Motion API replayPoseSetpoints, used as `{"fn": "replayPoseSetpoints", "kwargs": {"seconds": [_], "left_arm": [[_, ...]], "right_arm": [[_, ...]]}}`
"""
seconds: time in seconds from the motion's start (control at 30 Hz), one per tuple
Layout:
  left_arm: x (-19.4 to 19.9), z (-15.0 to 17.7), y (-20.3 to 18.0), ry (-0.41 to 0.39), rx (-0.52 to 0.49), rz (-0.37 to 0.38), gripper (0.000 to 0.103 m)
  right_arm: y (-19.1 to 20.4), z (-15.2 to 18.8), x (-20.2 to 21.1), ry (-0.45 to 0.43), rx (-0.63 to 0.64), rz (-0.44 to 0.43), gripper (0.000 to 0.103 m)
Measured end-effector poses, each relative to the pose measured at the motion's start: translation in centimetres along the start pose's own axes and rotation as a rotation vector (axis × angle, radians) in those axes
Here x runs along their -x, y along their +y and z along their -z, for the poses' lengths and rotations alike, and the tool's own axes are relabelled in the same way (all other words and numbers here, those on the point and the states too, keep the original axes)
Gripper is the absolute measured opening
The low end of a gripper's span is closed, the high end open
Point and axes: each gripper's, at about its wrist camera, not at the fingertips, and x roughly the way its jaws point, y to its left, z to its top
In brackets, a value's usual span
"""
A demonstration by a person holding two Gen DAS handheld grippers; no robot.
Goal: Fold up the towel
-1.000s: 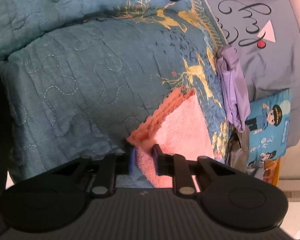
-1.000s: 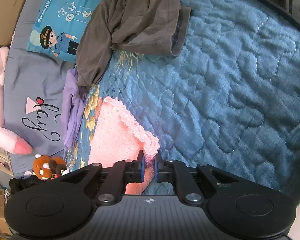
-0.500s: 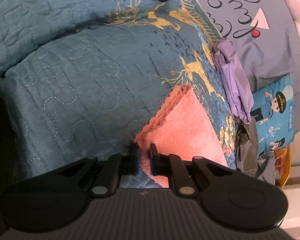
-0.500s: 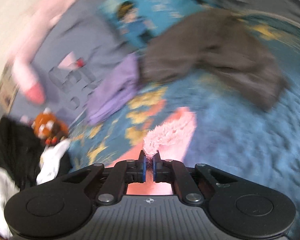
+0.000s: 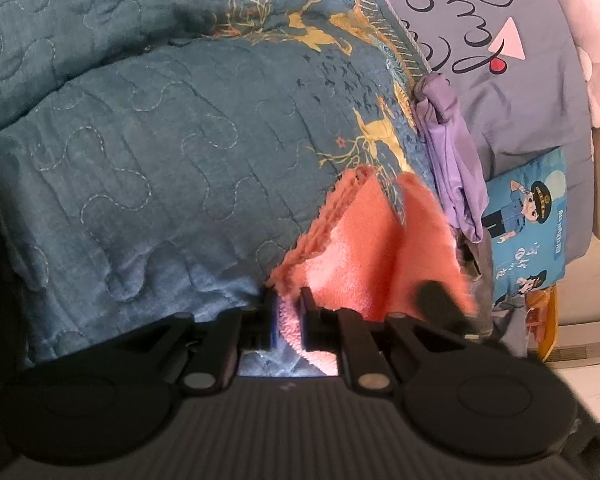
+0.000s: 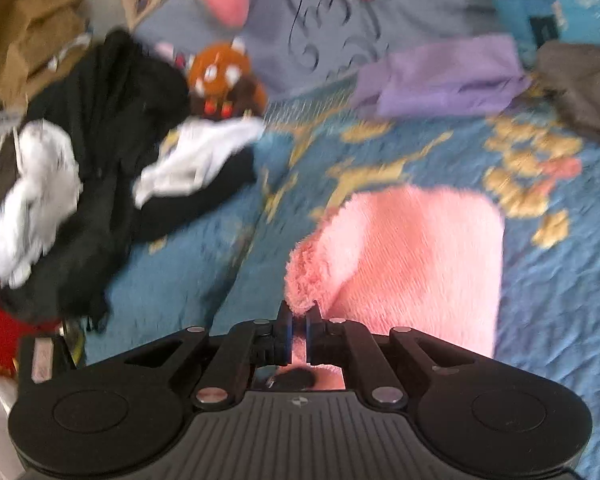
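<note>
Underneath it all lies a blue quilt [image 5: 148, 168]; on it sits the pink towel [image 6: 416, 256], partly folded over; black and white clothes [image 6: 80, 168] are piled at the left in the right view; a purple cloth [image 6: 448, 80] and a grey one [image 6: 580, 80] lie beyond; the right gripper [image 6: 296, 334] pinches a towel corner; the left gripper [image 5: 287, 320] pinches another corner; a blurry black bar [image 5: 440, 306] hides some towel.

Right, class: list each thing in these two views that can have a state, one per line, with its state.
Left gripper: shut on a towel corner.
Right gripper: shut on a towel corner.
Pink towel: partly folded, one side lifted off the quilt.
Purple garment: lying loose, unfolded.
Blue quilt: spread out, wrinkled.
</note>
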Motion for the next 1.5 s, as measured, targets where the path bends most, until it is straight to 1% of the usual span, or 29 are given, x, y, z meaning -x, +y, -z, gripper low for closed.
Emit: {"fn": "replayPoseSetpoints", "kwargs": {"seconds": [0.07,0.1,0.2,0.4,0.53,0.63,0.73,0.8,0.9,1.0,1.1,1.27,1.37,1.5], "left_arm": [[0.0,-0.1,0.2,0.003,0.007,0.007,0.010],[0.0,-0.1,0.3,0.004,0.009,0.008,0.008],[-0.1,-0.2,0.4,0.005,0.023,0.015,0.008],[0.1,-0.2,0.2,-0.007,0.024,0.009,0.008],[1.1,-0.4,-0.5,-0.021,-0.017,0.005,0.008],[2.3,-0.6,-1.0,-0.046,-0.047,0.000,0.008],[3.4,-0.9,-1.1,-0.066,-0.048,0.006,0.008],[4.1,-1.2,-1.0,-0.073,-0.041,0.014,0.008],[5.0,-1.6,-1.2,-0.097,-0.061,0.002,0.008],[5.5,-2.1,-1.3,-0.100,-0.067,0.015,0.009],[5.8,-2.5,-1.7,-0.098,-0.085,0.040,0.009],[6.2,-3.1,-2.9,-0.095,-0.139,0.062,0.009],[6.0,-2.9,-3.7,-0.081,-0.165,0.079,0.009],[5.6,-2.2,-4.7,-0.050,-0.204,0.102,0.010]], "right_arm": [[0.5,0.7,-0.5,0.027,0.006,-0.009,0.006],[0.7,1.0,-0.6,0.035,0.010,-0.011,0.006],[1.0,1.0,-0.9,0.047,0.006,-0.015,0.006],[0.5,0.9,-1.2,0.066,-0.062,-0.048,0.006],[0.5,0.9,-1.3,0.066,-0.070,-0.047,0.006],[0.8,1.0,-1.4,0.067,-0.049,-0.034,0.006],[1.4,1.4,-1.6,0.070,0.007,-0.004,0.006],[2.1,1.6,-1.7,0.070,0.064,0.022,0.006],[3.3,2.2,-2.0,0.072,0.169,0.059,0.006],[4.0,2.8,-2.4,0.067,0.246,0.085,0.007],[4.7,3.5,-2.6,0.053,0.325,0.109,0.012],[5.8,4.5,-2.2,0.021,0.440,0.129,0.019],[6.4,5.0,-1.6,0.006,0.501,0.133,0.021],[6.2,5.9,-0.3,0.012,0.535,0.121,0.022]]}}
